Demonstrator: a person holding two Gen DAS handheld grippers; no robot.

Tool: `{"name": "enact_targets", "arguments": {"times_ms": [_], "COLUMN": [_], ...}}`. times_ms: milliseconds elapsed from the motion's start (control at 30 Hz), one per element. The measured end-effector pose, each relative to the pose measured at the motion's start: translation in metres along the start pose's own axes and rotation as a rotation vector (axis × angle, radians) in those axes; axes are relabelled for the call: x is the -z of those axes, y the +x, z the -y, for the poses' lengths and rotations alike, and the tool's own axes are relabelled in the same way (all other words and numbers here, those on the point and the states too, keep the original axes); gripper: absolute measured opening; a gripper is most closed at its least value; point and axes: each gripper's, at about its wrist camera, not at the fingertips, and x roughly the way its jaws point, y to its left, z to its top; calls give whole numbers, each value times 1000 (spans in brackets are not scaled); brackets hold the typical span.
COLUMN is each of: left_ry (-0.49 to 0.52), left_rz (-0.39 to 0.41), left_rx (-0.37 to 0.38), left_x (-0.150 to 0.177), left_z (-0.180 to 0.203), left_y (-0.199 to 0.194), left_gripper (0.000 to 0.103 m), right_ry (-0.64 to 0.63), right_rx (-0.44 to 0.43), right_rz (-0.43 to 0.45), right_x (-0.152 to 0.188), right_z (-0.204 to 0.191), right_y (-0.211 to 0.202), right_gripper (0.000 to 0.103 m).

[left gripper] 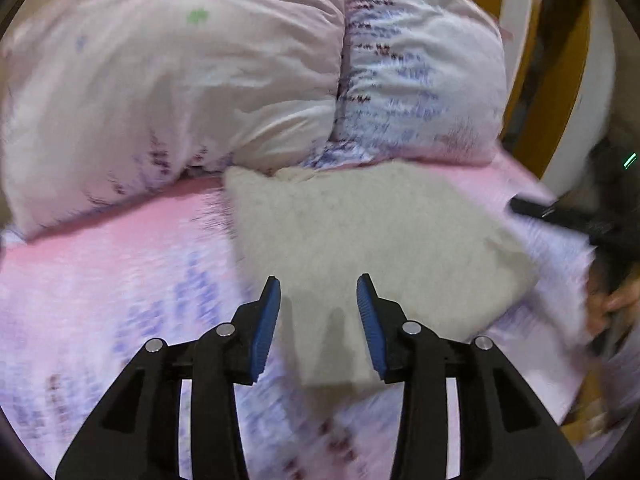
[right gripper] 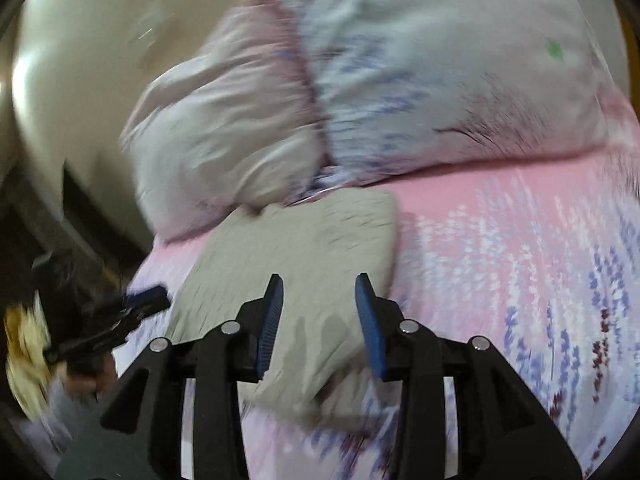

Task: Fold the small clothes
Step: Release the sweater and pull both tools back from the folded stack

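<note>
A small beige fleecy garment [left gripper: 360, 240] lies folded flat on the pink floral bedsheet [left gripper: 100, 300]. My left gripper [left gripper: 318, 296] is open and empty, with its blue pads hovering over the garment's near edge. In the right wrist view the same garment [right gripper: 304, 248] lies ahead, and my right gripper [right gripper: 319, 296] is open and empty above its near part. The right gripper also shows in the left wrist view [left gripper: 560, 216] at the right edge of the bed. The left gripper shows in the right wrist view [right gripper: 120, 316] at the left.
Two plump floral pillows [left gripper: 180, 92] lie just behind the garment against the headboard [left gripper: 516, 20]. The bedsheet [right gripper: 520, 248] stretches wide to the right of the garment. The bed's edge [right gripper: 132, 280] drops away on the left in the right wrist view.
</note>
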Motion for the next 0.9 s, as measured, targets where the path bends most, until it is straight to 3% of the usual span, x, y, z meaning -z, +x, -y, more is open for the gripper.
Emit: {"name": "enact_targets", "arguments": {"times_ms": [67, 167, 267, 333, 567, 633, 667, 700, 733, 800, 833, 900], "left_ry": [33, -1, -31, -29, -21, -57, -67, -71, -76, -99, -121, -151], "left_rz": [-21, -72, -102, -117, -114, -92, -73, -55, -42, -34, -45, -73], "left_rx": [-51, -55, -53, -58, -89, -82, -96, -106, -108, -89, -68, -42], "left_x": [10, 19, 23, 25, 29, 30, 32, 35, 37, 44, 47, 52], "left_z": [3, 0, -4, -3, 0, -1, 0, 1, 2, 3, 3, 3], "left_y": [0, 11, 21, 24, 27, 16, 7, -1, -6, -15, -17, -16], "left_gripper": [43, 43, 43, 43, 47, 56, 69, 81, 83, 87, 89, 92], "right_ry": [-88, -174, -205, -204, -250, -190, -160, -140, -128, -129, -123, -91], "right_rx": [20, 69, 184, 217, 301, 289, 278, 281, 300, 332, 345, 376], "right_rz": [-14, -60, -128, -164, -145, -100, -69, -40, -8, 36, 39, 30], "right_x": [12, 26, 34, 40, 47, 45, 45, 46, 47, 48, 49, 51], "right_z": [-20, -36, -36, -32, -36, -35, -34, -34, -34, -36, -36, -33], "right_y": [-2, 10, 29, 36, 44, 31, 23, 15, 6, -9, -13, -17], "right_gripper": [38, 38, 36, 36, 36, 47, 55, 77, 88, 91, 98, 101]}}
